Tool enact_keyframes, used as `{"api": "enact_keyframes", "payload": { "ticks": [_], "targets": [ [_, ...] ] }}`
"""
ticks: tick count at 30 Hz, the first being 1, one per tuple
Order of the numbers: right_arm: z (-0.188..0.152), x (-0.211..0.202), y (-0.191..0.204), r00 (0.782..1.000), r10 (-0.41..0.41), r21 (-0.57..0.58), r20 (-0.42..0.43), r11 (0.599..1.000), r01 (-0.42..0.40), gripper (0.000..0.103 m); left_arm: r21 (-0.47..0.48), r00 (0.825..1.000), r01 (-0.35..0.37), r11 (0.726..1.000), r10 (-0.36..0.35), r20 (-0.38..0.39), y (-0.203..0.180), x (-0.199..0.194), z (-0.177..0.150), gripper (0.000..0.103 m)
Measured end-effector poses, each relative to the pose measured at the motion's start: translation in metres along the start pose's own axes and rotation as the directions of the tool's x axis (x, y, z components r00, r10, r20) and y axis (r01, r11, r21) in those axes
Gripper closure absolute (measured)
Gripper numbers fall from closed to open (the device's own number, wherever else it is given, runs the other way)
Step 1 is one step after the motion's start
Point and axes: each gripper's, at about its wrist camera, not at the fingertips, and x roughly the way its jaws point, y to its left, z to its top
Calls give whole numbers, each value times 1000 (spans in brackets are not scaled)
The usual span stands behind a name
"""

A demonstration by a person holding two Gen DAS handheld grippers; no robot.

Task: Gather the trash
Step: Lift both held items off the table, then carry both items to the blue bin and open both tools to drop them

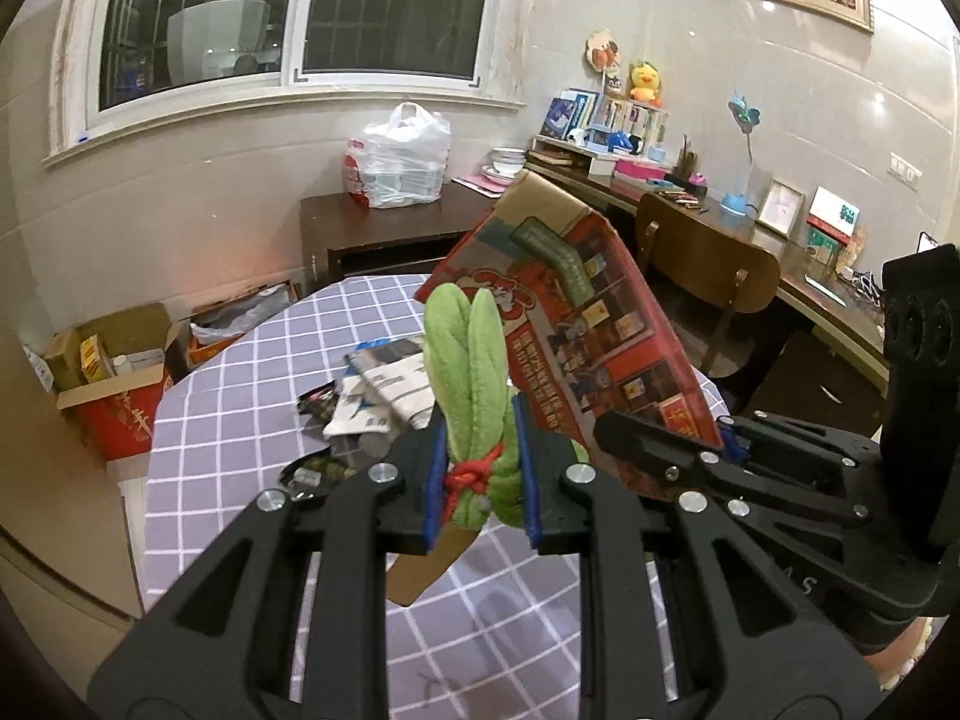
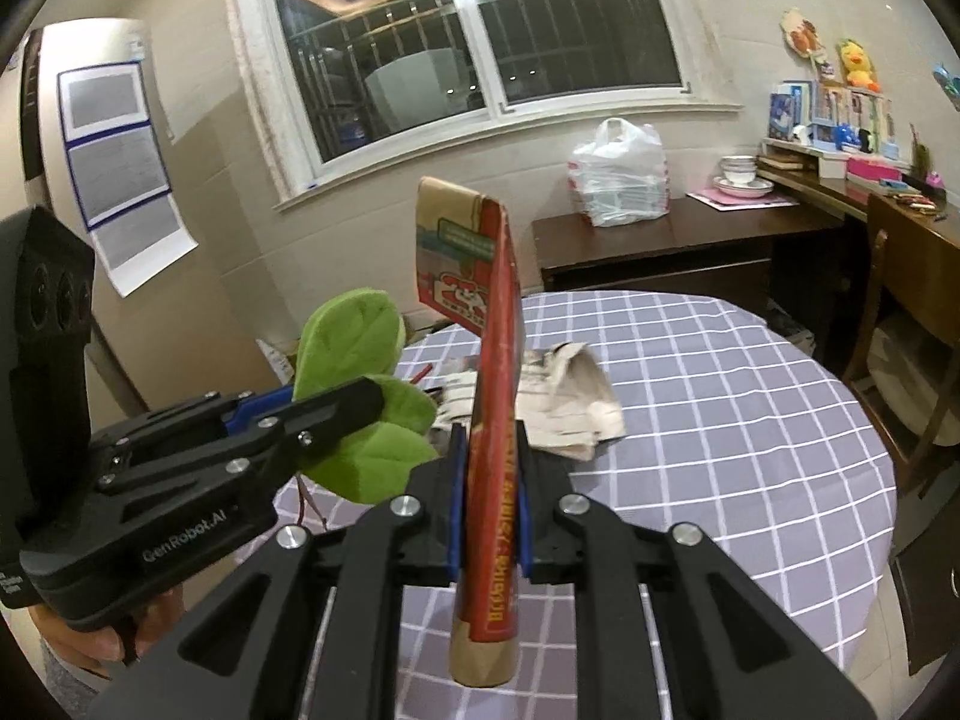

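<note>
Both grippers loaded, mid-carry. My left gripper (image 1: 477,480) is closed tight on a green plush leaf bundle (image 1: 471,372), tied with a red string (image 1: 471,476) right at the pinch; leaves stick up above the jaws. My right gripper (image 2: 487,492) is clamped on a flattened red carton (image 2: 495,396), held edge-on and roughly upright, brown flap at the bottom hanging below the jaws. Both items are lifted off the tabletop (image 2: 750,420), side by side, near each other but I can't tell if they touch.

Still lying on the checked cloth: crumpled newspaper (image 2: 570,402) and a few dark wrappers (image 1: 318,405), near the far-left edge in the left view.

Step, as I judge it: transport of picked trash to a drop point. Best candidate is the open cardboard boxes (image 1: 114,372) on the floor left of the table, though which one is the bin isn't clear. Next move calls for swinging both loads left and down over a box, then releasing. Carton is tall, so watch the box rim. Paper pile comes after.
</note>
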Motion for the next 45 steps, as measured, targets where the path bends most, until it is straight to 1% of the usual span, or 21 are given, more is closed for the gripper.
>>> {"api": "enact_keyframes", "payload": {
  "ticks": [5, 9, 12, 16, 22, 27, 32, 38, 41, 42, 43, 44, 45],
  "targets": [
    [-7, 6, 41, 999, 46, -44, -24, 998, -47, 89, -39, 1000, -24, 999, 25, 14, 28, -23, -14, 83],
    [-14, 21, 73, 993, 99, -68, -61, 992, -103, 89, -91, 997, -73, 993, 75, 12, 67, -46, -32, 83],
    [-23, 36, 106, 985, 143, -96, -100, 984, -153, 89, -135, 993, -120, 984, 120, -4, 98, -62, -48, 83],
    [-39, 58, 150, 966, 203, -132, -162, 965, -226, 89, -199, 982, -187, 962, 181, -47, 138, -77, -75, 83],
    [-60, 92, 214, 933, 265, -181, -245, 933, -313, 89, -267, 965, -261, 928, 244, -95, 182, -98, -106, 83],
    [-74, 110, 246, 912, 286, -203, -292, 914, -352, 89, -298, 952, -304, 905, 278, -128, 207, -105, -124, 83],
    [-83, 129, 265, 895, 296, -215, -335, 900, -378, 89, -326, 940, -338, 883, 300, -162, 226, -106, -141, 83],
    [-105, 155, 292, 861, 314, -240, -399, 871, -429, 89, -354, 906, -412, 840, 337, -254, 258, -103, -170, 83],
    [-117, 169, 303, 846, 317, -250, -428, 858, -448, 89, -365, 883, -452, 814, 352, -310, 277, -100, -189, 83],
    [-121, 176, 308, 841, 315, -256, -440, 854, -454, 89, -375, 874, -468, 800, 356, -332, 284, -99, -195, 82],
    [-124, 180, 311, 839, 312, -261, -446, 851, -455, 89, -383, 865, -481, 789, 356, -354, 290, -97, -201, 79],
    [-127, 187, 315, 836, 307, -269, -454, 848, -457, 89, -389, 857, -492, 778, 354, -375, 295, -95, -207, 79],
    [-131, 191, 318, 834, 304, -274, -460, 845, -459, 89, -395, 850, -501, 770, 351, -393, 301, -93, -211, 69]
  ]
}}
